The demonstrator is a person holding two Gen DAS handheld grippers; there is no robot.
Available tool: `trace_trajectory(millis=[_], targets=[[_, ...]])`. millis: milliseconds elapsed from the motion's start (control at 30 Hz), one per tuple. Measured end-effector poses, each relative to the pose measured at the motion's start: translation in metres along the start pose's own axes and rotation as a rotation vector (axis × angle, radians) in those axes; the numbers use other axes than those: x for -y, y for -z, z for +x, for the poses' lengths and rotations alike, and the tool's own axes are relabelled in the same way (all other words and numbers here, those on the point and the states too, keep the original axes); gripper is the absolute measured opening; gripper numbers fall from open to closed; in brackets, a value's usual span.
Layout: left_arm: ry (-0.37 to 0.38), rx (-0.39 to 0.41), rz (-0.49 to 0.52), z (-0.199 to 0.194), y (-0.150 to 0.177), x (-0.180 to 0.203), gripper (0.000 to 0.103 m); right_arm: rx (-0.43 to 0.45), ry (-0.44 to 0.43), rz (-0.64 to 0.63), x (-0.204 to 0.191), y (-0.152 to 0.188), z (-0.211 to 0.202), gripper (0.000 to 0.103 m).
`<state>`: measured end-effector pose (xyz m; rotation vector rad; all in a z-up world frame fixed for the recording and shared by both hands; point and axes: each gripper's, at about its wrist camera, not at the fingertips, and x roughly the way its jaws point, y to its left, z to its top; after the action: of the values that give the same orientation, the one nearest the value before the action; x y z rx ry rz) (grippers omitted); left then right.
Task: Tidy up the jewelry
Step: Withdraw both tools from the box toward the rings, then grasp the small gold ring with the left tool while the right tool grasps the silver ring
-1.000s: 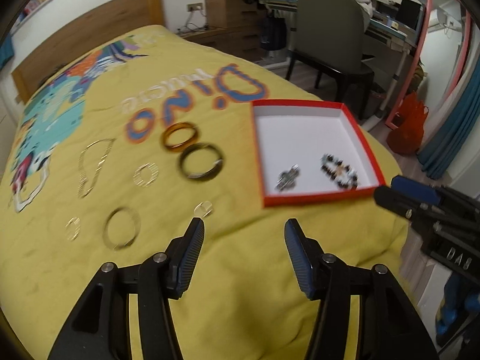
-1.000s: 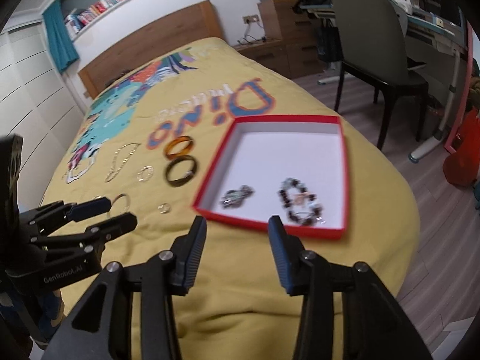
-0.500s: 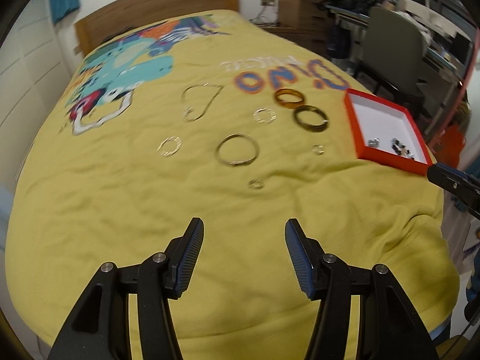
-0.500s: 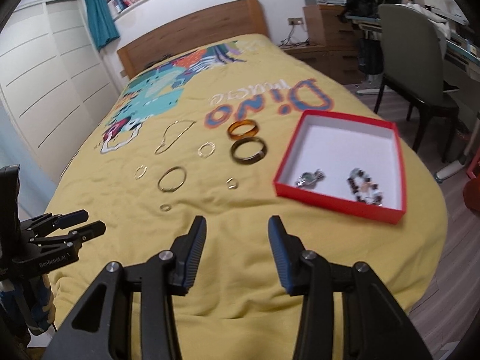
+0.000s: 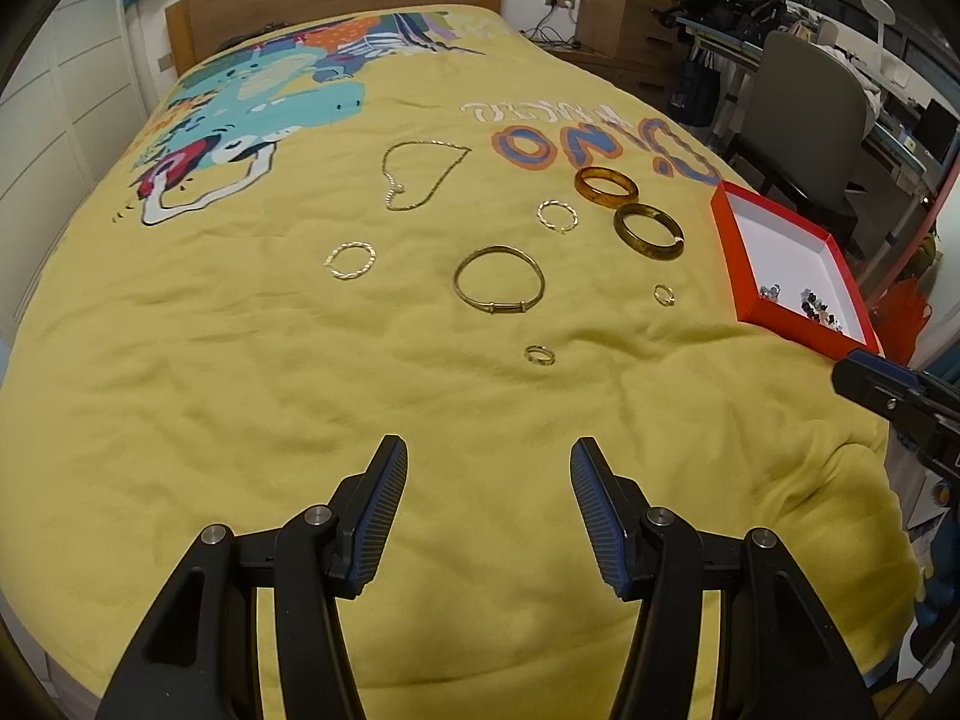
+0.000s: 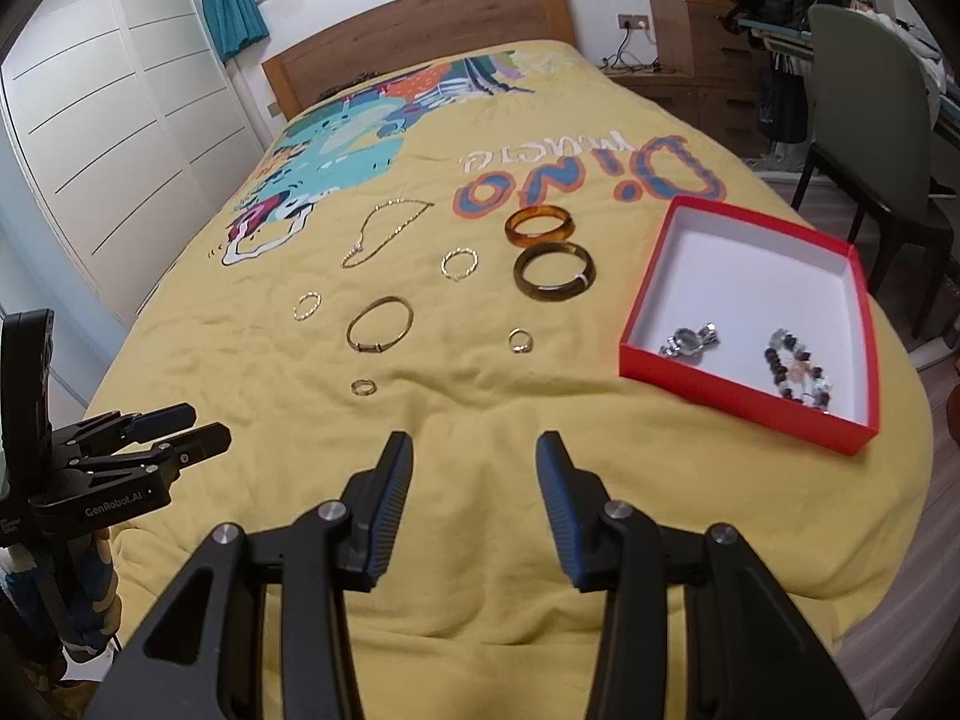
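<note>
- Claws first: we are holding the left claw [image 5: 489,462] above the near part of the yellow printed bedspread [image 5: 240,372], its blue-padded fingers spread wide and gripping nothing.
- We are holding the right claw [image 6: 474,459] the same way, fingers parted and empty, over the near edge of the bed.
- We are seeing the shallow red cardboard box with a white inside [image 6: 750,276] lying on the right side of the bedspread; a silver pendant [image 6: 690,341] and a dark beaded bracelet [image 6: 798,369] are lying in its near end, apart from each other.
- We are seeing the rest of the jewelry spread on the bedspread left of the box: an amber resin bangle [image 6: 538,227] touching or almost touching a dark brown bangle [image 6: 555,272] just in front of it.
- A thin gold bangle [image 5: 499,279] is lying near the middle, with a fine gold chain necklace [image 5: 420,174] beyond it.
- Two twisted gold hoops [image 5: 351,260] [image 5: 557,216] are lying on either side of that bangle.
- Two small gold rings [image 5: 538,354] [image 5: 664,294] are lying nearest the claws, well apart from each other.
</note>
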<state>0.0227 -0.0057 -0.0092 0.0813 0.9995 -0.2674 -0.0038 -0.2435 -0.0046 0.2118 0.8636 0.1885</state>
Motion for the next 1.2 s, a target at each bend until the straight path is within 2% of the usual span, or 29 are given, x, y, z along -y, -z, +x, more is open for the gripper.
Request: trace_trajectory(millis=[300, 533, 833, 1033, 1100, 1167, 1200], targets=[[0.061, -0.068, 0.052, 0.055, -0.029, 0.015, 0.046, -0.049, -0.018, -0.011, 0.002, -0.028, 0.064, 0.04], [0.098, -0.132, 0.088, 0.101, -0.047, 0.025, 0.037, -0.102, 0.0, 0.005, 0.012, -0.047, 0.122, 0.04], [0.131, -0.184, 0.073, 0.132, -0.046, 0.019, 0.026, -0.16, 0.031, 0.023, 0.026, -0.063, 0.164, 0.04], [0.147, -0.183, 0.064, 0.134, -0.043, 0.016, 0.022, -0.193, 0.043, 0.038, 0.029, -0.064, 0.182, 0.034], [0.146, -0.184, 0.069, 0.134, -0.042, 0.017, 0.021, -0.198, 0.049, 0.044, 0.031, -0.063, 0.185, 0.029], [0.146, -0.185, 0.072, 0.134, -0.042, 0.018, 0.02, -0.201, 0.046, 0.048, 0.031, -0.061, 0.186, 0.018], [0.146, -0.185, 0.071, 0.134, -0.042, 0.019, 0.02, -0.202, 0.043, 0.049, 0.032, -0.06, 0.186, 0.018]])
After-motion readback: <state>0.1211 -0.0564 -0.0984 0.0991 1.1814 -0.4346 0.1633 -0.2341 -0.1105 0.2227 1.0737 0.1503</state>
